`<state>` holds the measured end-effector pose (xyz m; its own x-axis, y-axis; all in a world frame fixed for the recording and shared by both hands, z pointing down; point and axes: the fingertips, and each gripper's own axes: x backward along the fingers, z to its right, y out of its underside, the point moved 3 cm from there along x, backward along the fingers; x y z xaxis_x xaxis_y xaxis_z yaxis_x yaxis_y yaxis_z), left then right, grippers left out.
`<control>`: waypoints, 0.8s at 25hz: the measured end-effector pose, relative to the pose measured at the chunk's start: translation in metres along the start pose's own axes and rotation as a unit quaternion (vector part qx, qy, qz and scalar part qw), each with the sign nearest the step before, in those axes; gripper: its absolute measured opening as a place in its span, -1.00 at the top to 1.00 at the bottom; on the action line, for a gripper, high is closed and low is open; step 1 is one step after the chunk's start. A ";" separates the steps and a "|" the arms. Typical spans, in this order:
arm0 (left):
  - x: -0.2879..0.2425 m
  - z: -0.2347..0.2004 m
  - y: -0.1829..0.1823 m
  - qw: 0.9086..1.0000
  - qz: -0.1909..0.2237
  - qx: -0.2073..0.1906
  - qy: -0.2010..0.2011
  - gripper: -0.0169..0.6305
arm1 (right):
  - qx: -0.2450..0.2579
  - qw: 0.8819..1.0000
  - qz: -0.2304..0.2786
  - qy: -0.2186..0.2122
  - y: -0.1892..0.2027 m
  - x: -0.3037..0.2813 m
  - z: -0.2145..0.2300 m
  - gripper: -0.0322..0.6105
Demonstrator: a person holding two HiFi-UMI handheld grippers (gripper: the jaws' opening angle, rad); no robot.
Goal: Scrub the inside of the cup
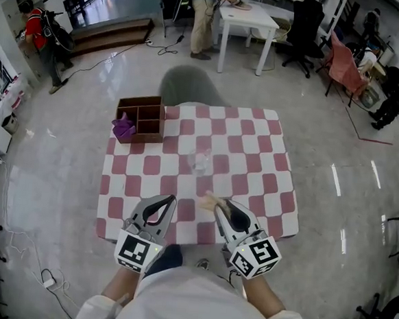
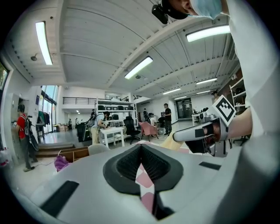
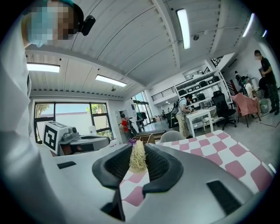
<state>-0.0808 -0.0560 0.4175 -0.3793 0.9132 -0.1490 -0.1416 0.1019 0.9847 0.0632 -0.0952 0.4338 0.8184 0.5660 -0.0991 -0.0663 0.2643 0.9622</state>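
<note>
Matt cloth on the tablecloth (image 1: pixel 254 160), red-and-white check, lying smooth. The cup (image 1: pixel 200 161) is clear with a slight shine; glass or plastic, can't tell. The scrub pad (image 3: pixel 138 156) is coarse straw-coloured fibre, rough and frizzy. The left gripper (image 2: pixel 141 148) and right gripper (image 3: pixel 139 151) have smooth matt grey plastic shells, and their jaw linings are black, ribbed, rubbery-looking and dull. The marker cube (image 1: pixel 256 255) has flat matt black-on-white print. The organiser box (image 1: pixel 142 116) is brown wood with a dull finish. The purple cloth (image 1: pixel 123 127) in it is soft and crumpled. The floor (image 1: pixel 62 158) is hard, grey, polished and glossy, with streaks of reflected light.
</note>
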 end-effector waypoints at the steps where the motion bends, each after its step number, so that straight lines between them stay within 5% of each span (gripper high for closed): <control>1: 0.001 0.001 0.001 1.000 -0.001 0.000 0.000 0.85 | 0.001 1.000 -0.002 0.001 0.001 0.001 -0.001 0.59; 20: 0.015 0.008 0.011 1.000 -0.021 -0.005 -0.006 0.85 | 0.026 0.999 -0.009 0.017 0.004 0.013 -0.007 0.59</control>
<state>-0.0804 -0.0380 0.4266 -0.3610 0.9132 -0.1889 -0.1672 0.1359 0.9765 0.0690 -0.0813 0.4341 0.7991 0.5884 -0.1234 -0.0218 0.2334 0.9721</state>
